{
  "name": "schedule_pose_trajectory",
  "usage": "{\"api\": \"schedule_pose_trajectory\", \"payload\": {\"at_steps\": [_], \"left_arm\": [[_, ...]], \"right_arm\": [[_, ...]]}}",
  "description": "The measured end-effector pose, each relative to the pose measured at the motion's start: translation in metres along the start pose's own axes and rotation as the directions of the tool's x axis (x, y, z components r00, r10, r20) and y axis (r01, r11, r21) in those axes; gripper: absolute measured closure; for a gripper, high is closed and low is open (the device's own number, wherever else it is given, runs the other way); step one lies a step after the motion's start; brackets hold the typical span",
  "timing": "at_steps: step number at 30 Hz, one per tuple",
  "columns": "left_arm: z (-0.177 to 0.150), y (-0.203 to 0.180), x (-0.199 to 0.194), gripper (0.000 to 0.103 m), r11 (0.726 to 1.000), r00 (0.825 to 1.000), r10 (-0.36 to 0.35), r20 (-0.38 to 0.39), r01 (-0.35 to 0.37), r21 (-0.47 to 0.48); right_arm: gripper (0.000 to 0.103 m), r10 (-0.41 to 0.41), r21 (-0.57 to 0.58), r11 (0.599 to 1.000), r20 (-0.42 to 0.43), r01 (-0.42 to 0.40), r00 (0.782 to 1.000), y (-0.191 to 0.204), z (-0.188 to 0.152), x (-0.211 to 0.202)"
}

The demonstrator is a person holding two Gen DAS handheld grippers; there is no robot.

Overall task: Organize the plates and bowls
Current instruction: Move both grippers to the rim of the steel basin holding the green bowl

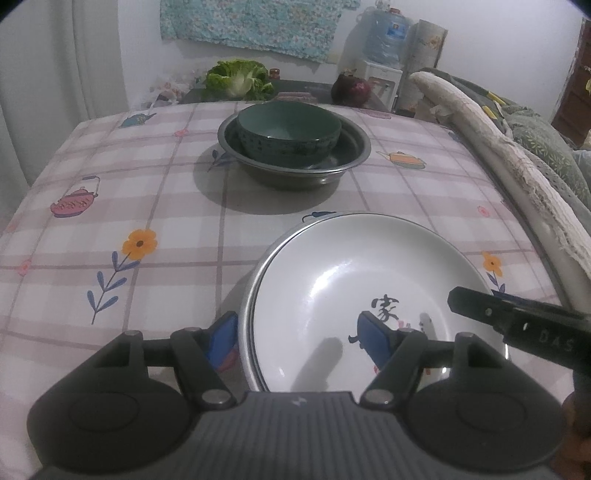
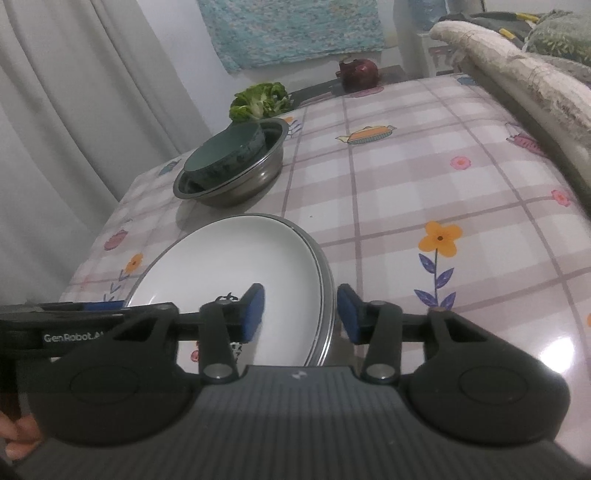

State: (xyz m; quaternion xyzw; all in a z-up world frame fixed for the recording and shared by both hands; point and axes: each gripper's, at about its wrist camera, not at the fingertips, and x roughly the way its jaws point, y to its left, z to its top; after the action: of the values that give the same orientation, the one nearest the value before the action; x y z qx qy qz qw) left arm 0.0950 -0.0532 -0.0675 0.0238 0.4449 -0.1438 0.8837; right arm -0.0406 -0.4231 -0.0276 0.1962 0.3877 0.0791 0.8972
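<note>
Table surface: a glossy plaid tablecloth (image 1: 110,166) in pink and white, printed with teapots and orange flowers, covered the table.
Plates: a white plate (image 1: 354,280) with a black character inside lay nested on a metal-rimmed plate (image 2: 327,295) at the near edge.
Bowls: a dark green bowl (image 1: 288,129) sat inside a steel basin (image 1: 295,166) farther back, well apart from the plates.
Left gripper (image 1: 295,332): spread wide, one blue pad outside the stack's left rim, the other over the white plate; gripping nothing.
Right gripper (image 2: 300,314): likewise parted, straddling the stack's right rim without pinching it.
Far end: a leafy green vegetable (image 1: 240,79) and a dark purple cabbage (image 1: 351,88) sat beyond the cloth.
Room: white curtains (image 2: 74,92) hung left; a patterned blue cloth (image 1: 251,22) hung on the wall, a water dispenser (image 1: 384,40) stood in the corner, and bedding (image 1: 517,147) lay along the right.
</note>
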Motion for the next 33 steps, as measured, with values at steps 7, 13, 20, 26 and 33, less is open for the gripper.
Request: {"api": "schedule_pose_trajectory", "payload": {"at_steps": [7, 13, 20, 26, 33], "left_arm": [[0.0, 0.001, -0.012, 0.029, 1.0, 1.0, 0.014, 0.02, -0.014, -0.002], [0.0, 0.002, -0.024, 0.025, 1.0, 0.999, 0.024, 0.044, -0.024, 0.0], [0.001, 0.008, -0.037, 0.022, 0.999, 0.997, 0.033, 0.066, -0.033, -0.005], [0.016, 0.027, -0.051, 0.017, 1.0, 0.993, 0.003, 0.119, -0.001, -0.017], [0.052, 0.051, -0.052, 0.017, 1.0, 0.981, -0.001, 0.195, 0.006, -0.029]], "right_arm": [[0.048, -0.023, -0.009, 1.0, 0.02, 0.023, 1.0, 0.0, 0.002, -0.013], [0.036, -0.032, -0.022, 0.999, 0.041, 0.033, 0.999, 0.003, 0.004, -0.027], [0.028, -0.039, -0.062, 0.997, 0.066, 0.043, 0.997, 0.011, 0.007, -0.041], [0.027, -0.028, -0.113, 0.993, 0.085, 0.038, 0.996, 0.021, 0.031, -0.051], [0.027, -0.004, -0.167, 0.986, 0.118, 0.024, 0.993, 0.034, 0.079, -0.053]]}}
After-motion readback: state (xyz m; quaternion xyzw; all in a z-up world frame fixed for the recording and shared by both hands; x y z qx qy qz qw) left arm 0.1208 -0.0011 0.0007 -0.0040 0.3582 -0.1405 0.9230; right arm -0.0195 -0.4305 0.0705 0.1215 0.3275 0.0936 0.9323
